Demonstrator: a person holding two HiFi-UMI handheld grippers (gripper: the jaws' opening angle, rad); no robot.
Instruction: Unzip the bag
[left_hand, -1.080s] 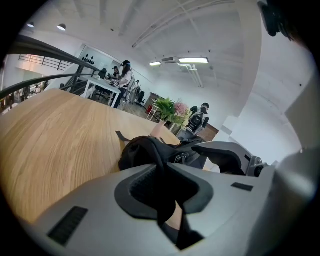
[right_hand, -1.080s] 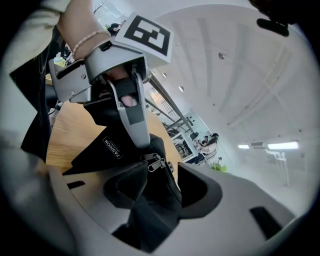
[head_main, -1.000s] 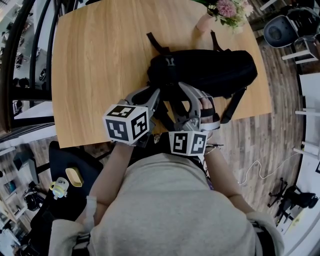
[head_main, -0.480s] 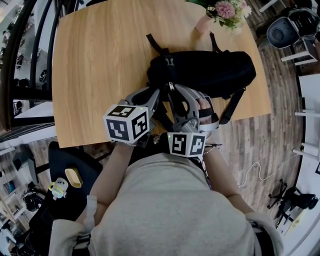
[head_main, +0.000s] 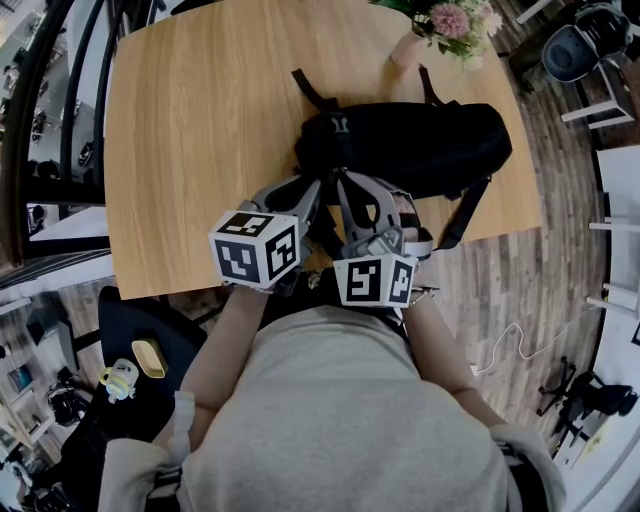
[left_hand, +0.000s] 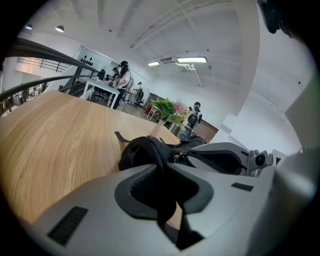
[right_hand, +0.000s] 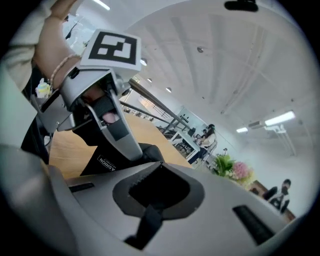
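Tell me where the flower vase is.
Head view, top right: the flower vase stands on the table, at its far edge, just beyond the black bag.

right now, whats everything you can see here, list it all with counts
table: 1, light wood, under the bag
bag: 1, black, lying on the table, toward its right
vase: 1, pale, at the table's far edge
flowers: one bunch, pink with green leaves, in the vase
office chair: 1, dark, on the floor past the table's far right corner
people: a few, far back in the room
left claw: 1, grey, shut on the bag's black strap
right claw: 1, grey, jaws have just been closing, shut on a thin black tab, likely the zip pull
top: 1, grey, the person's own
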